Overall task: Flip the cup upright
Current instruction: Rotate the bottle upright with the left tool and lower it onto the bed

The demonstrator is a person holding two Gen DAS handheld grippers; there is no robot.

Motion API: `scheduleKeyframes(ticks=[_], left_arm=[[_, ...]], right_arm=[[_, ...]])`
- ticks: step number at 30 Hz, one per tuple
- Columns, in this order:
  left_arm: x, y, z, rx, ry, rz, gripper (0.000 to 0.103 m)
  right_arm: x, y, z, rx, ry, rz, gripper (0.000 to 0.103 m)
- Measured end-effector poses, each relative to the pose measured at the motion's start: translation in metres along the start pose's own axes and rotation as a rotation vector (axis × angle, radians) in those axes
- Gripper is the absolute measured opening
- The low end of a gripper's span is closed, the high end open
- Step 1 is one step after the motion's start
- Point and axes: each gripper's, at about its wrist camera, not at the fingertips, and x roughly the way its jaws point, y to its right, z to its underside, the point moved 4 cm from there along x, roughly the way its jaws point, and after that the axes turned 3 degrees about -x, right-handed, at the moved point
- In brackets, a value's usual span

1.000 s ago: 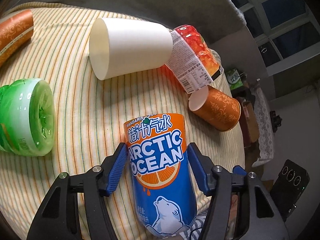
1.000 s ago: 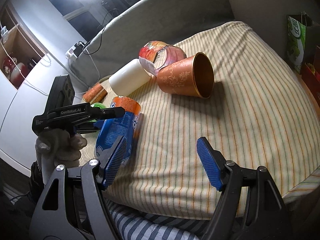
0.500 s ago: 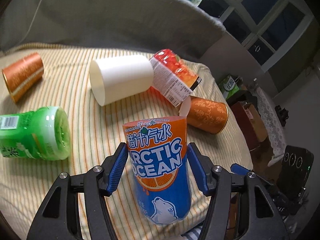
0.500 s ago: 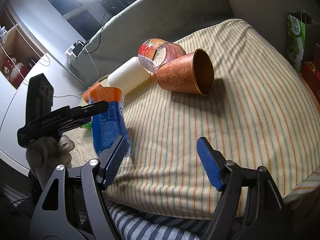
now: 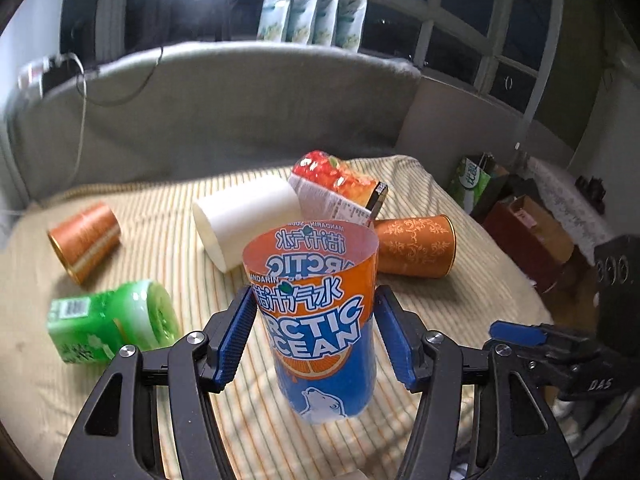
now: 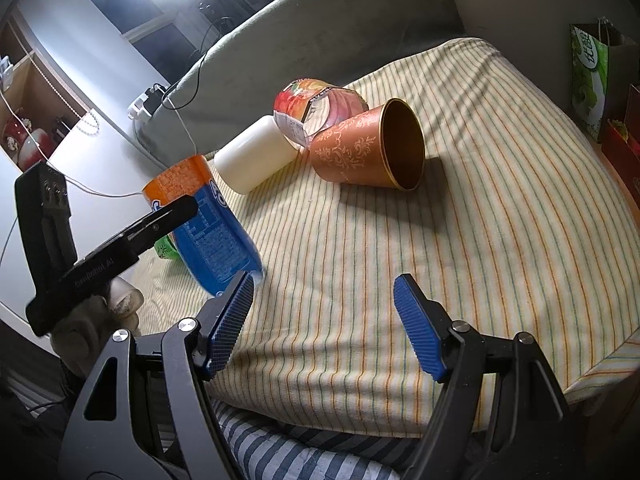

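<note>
Orange-and-blue plastic, printed ARCTIC OCEAN, forms the cup (image 5: 320, 320), which is seen at lower centre of the left wrist view, clamped at mid-height between the blue pads of the left tool (image 5: 316, 336). Its open mouth is turned upward and its base rests on, or just above, the striped cloth (image 6: 460, 240); which of the two cannot be told. In the right wrist view the cup is seen at left of centre, its long axis leaning slightly with the mouth toward the upper left. The coming move is judged to turn on bringing that axis vertical before release. The right tool (image 6: 324, 320) is spread wide and holds nothing; it hangs beside the cup's base.
</note>
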Motion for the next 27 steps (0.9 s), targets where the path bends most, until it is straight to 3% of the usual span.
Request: scheduleKeyframes(ticks=[10,27], left_arm=[[-0.007,0.011,0.011,0.064,0.037,-0.034,0.060],[-0.019,0.010,0.024,0.046,0.049,-0.028,0.060]], right_arm=[[-0.003,-0.001,-0.001,-0.006,0.010,0.006,0.075],[-0.005,-0.009,0.002,-0.027,0.019,0.012,0.075]])
